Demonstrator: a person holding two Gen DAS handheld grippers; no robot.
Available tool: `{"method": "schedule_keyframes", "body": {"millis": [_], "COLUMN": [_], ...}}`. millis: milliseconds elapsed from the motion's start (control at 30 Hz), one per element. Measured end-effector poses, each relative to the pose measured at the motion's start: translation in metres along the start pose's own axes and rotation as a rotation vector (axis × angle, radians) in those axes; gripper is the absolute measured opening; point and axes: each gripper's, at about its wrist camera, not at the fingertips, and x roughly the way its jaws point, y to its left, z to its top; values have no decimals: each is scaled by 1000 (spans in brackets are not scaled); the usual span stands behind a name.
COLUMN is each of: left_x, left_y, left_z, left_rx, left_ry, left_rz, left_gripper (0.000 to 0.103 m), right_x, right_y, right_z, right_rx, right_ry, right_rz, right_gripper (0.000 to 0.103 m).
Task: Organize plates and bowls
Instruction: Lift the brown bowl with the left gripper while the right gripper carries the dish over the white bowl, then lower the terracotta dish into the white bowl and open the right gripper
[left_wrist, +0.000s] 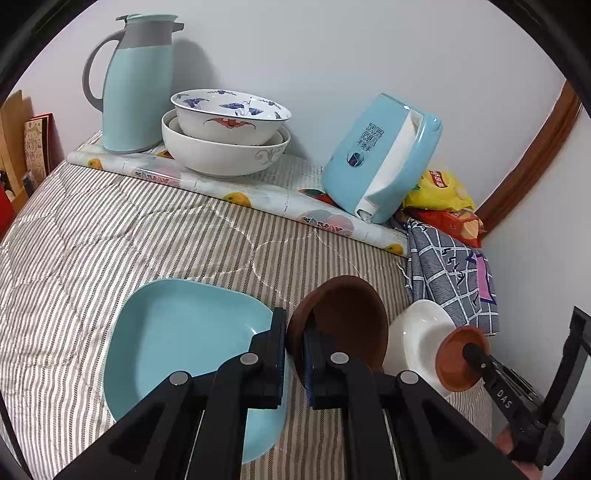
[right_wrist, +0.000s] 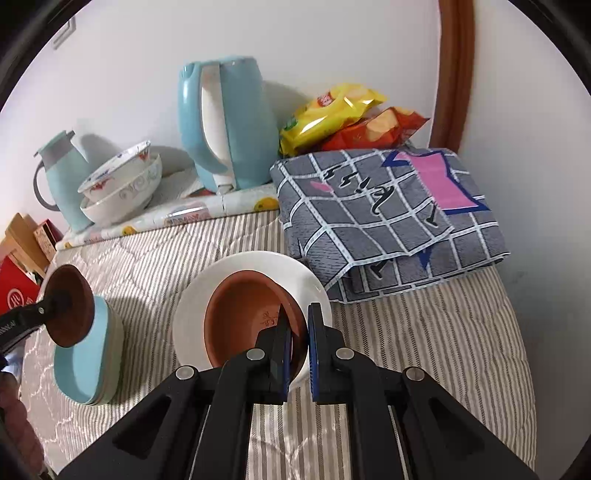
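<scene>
Both tools (left_wrist: 295, 354) (right_wrist: 299, 343) clamping brown bowls (left_wrist: 347, 321) (right_wrist: 251, 314)

A matt, earthen finish is shown by the round brown clay bowl (left_wrist: 347, 325) and the smaller terracotta saucer (right_wrist: 255, 317). A smooth glaze is seen on the white ceramic dish (right_wrist: 255, 266), on the pale blue squarish plate (left_wrist: 177, 332) and on the stacked white porcelain bowls (left_wrist: 229, 129). The striped quilted cloth (left_wrist: 110, 229) looks soft and matt. The black hand-held gripper (left_wrist: 295, 354) appears as matt plastic with metal rivets. The yellow snack bag (right_wrist: 332, 110) is glossy foil.
</scene>
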Motion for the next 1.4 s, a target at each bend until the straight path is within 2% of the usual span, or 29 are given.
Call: {"method": "schedule_keyframes", "body": {"millis": [567,1100,1333,1400], "left_x": [21,26,29,29], "left_y": [4,2,0,0], "left_z": [3,1,-1,-2], "left_rx": [-2,12,19,14], "left_ry": [21,28,39,39], "left_rz": [9,10,8,11], "left_gripper": [8,8,8,8], "right_x": [51,63,67,67], "right_y": [11,16,21,23], "right_z": [1,5,6,5], "right_rx": [-36,-59,-110,-112], "right_ry": [106,149,159,163], "right_rz": [4,-1,-25,-26], "right_gripper": [8,8,11,16]}}
